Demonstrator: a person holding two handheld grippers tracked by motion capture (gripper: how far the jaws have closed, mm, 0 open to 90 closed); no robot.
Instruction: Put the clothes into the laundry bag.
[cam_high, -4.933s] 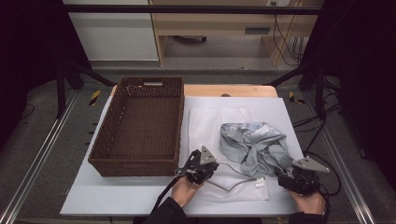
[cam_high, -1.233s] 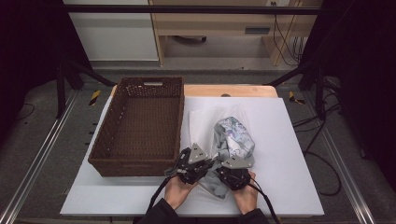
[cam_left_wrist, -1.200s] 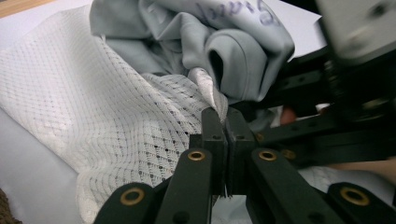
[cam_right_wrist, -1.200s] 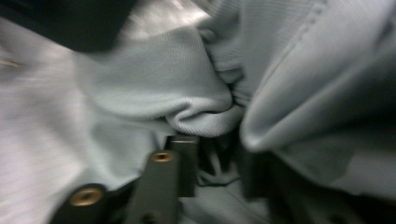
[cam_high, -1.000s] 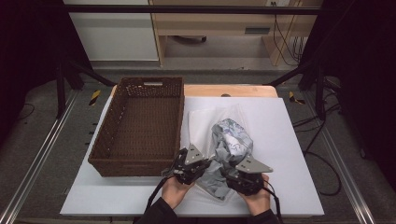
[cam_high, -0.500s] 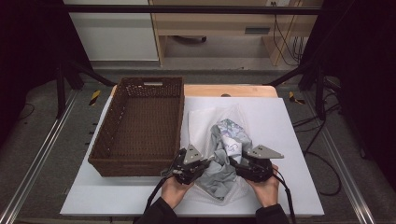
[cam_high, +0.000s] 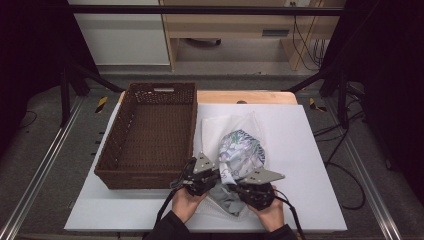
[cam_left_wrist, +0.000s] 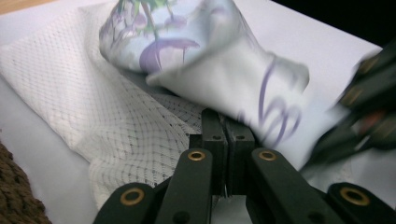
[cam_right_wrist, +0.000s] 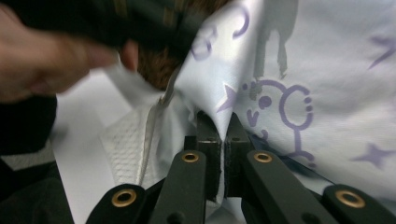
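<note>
Both my grippers, left (cam_high: 207, 176) and right (cam_high: 248, 186), were clamped on the printed cloth (cam_high: 241, 152); the mesh bag (cam_left_wrist: 107, 116) underneath could snag.

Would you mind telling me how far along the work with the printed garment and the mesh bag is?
Done: the printed garment is bunched on the white mesh bag. In hand: the left gripper and the right gripper, whose jaws have just been closing, both pinch fabric at the garment's near edge. Left: the wicker basket is empty.
</note>
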